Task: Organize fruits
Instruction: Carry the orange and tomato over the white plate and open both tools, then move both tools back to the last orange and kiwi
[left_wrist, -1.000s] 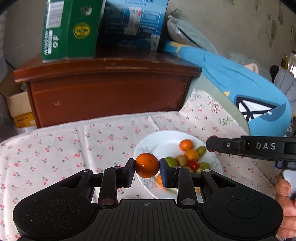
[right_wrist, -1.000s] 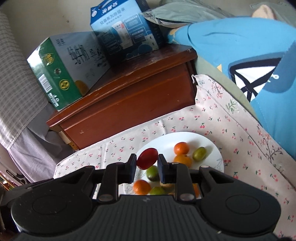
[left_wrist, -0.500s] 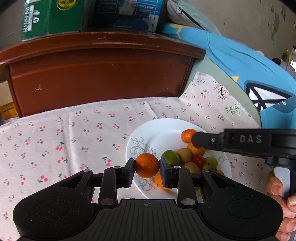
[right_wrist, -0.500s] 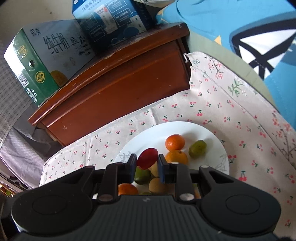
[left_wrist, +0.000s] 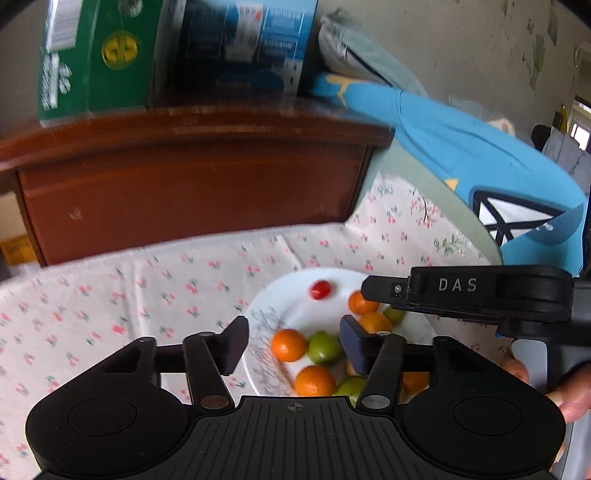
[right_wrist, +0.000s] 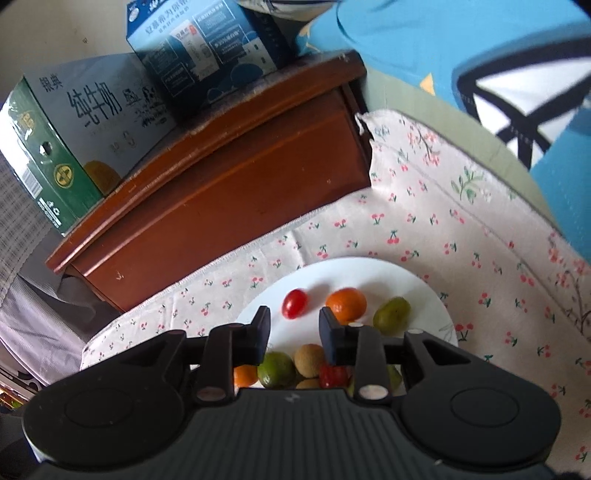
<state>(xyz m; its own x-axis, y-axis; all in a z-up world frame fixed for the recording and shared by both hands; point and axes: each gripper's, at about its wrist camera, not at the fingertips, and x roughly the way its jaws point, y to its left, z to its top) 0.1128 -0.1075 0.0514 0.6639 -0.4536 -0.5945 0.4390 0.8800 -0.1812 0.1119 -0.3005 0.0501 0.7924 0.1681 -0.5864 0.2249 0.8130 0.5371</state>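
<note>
A white plate (left_wrist: 260, 314) (right_wrist: 369, 263) on a cherry-print cloth holds several small orange, green and red fruits. My left gripper (left_wrist: 294, 345) hangs over the plate's near-left part with its jaws opening. An orange (left_wrist: 289, 345) lies on the plate in the gap between them, touching neither pad. My right gripper (right_wrist: 294, 328) (left_wrist: 366, 291) is over the plate too, jaws opening. A red tomato (right_wrist: 294, 303) (left_wrist: 320, 289) lies loose on the plate just past its tips. Another orange (right_wrist: 346, 303) and a green fruit (right_wrist: 391, 314) sit to the right.
A brown wooden cabinet (right_wrist: 229, 206) stands behind the cloth, with a green carton (right_wrist: 55, 147) and a blue box (right_wrist: 207, 48) on top. Blue fabric (left_wrist: 480, 158) lies at the right. A hand (left_wrist: 569, 387) holds the right gripper's handle.
Both grippers have opened. The orange left the left jaws and now lies on the plate. The red tomato left the right jaws and rests on the plate beyond them.
</note>
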